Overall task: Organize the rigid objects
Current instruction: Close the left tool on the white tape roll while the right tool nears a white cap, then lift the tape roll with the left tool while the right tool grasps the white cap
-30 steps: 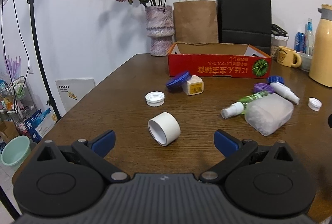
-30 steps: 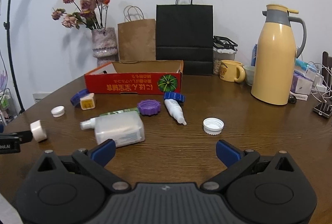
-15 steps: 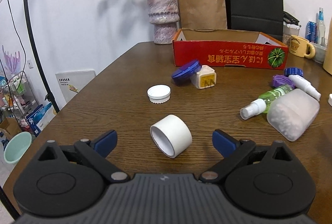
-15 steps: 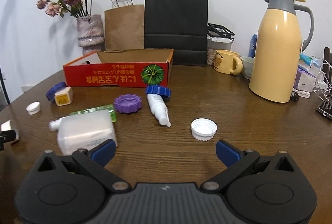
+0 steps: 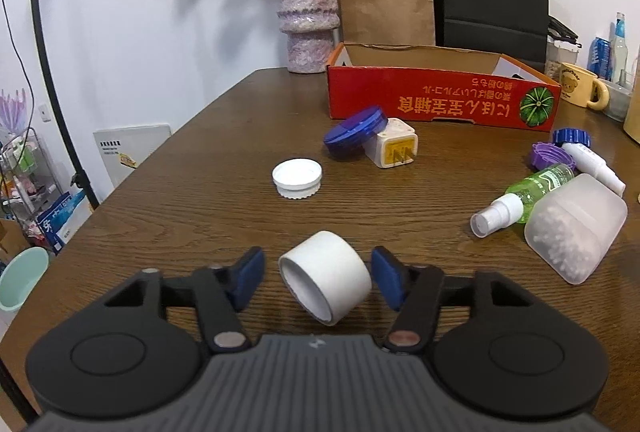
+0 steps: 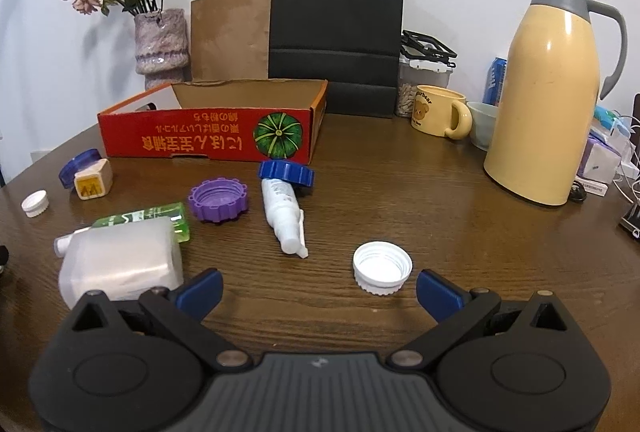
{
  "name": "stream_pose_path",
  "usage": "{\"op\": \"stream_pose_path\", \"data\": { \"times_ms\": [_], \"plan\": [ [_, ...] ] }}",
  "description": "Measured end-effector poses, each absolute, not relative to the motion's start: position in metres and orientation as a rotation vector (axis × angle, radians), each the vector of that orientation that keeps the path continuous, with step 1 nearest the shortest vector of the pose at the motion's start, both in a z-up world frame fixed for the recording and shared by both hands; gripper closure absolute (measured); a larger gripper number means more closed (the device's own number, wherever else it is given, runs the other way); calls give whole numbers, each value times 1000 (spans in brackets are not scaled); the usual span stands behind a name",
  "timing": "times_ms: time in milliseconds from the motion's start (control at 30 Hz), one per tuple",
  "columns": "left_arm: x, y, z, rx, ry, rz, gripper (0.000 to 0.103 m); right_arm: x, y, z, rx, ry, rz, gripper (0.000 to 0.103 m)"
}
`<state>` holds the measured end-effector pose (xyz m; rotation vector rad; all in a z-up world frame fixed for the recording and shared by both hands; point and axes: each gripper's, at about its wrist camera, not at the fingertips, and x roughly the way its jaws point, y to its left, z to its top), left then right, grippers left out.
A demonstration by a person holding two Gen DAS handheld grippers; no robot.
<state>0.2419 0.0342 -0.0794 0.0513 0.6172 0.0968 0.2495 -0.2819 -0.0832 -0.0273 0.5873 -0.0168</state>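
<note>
A white cylindrical cap (image 5: 326,282) lies on its side on the wooden table (image 5: 200,200). My left gripper (image 5: 319,274) is around it, jaws partly closed; the right pad is about touching it, the left pad a small gap away. My right gripper (image 6: 319,290) is open and empty, just short of a white ribbed lid (image 6: 382,268). The red cardboard box (image 6: 208,134) stands open at the back, also in the left wrist view (image 5: 440,100).
Loose on the table: a white lid (image 5: 297,177), a blue lid (image 5: 356,131) on a plug adapter (image 5: 394,148), a purple lid (image 6: 219,199), a green spray bottle (image 6: 148,220), a frosted container (image 6: 120,264), a white bottle (image 6: 284,210). A thermos (image 6: 548,92) and mug (image 6: 440,111) stand right.
My left gripper moved forward around the white cylindrical cap and its jaws narrowed. My right gripper moved forward and right toward the white ribbed lid.
</note>
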Motion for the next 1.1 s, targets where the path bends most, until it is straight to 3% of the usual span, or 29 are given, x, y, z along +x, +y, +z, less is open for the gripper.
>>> {"op": "stream_pose_path", "data": {
  "times_ms": [33, 533, 900, 1100],
  "plan": [
    [243, 34, -80, 50, 623, 93, 55, 251, -282, -83, -31, 590, -16, 0],
    [245, 34, -74, 44, 602, 97, 56, 271, -295, -86, -69, 603, -31, 3],
    [247, 36, -67, 32, 589, 115, 56, 298, -322, -97, -26, 662, -33, 35],
    [248, 35, -66, 28, 582, 115, 56, 299, -324, -100, 5, 674, 1, 64]
  ]
}}
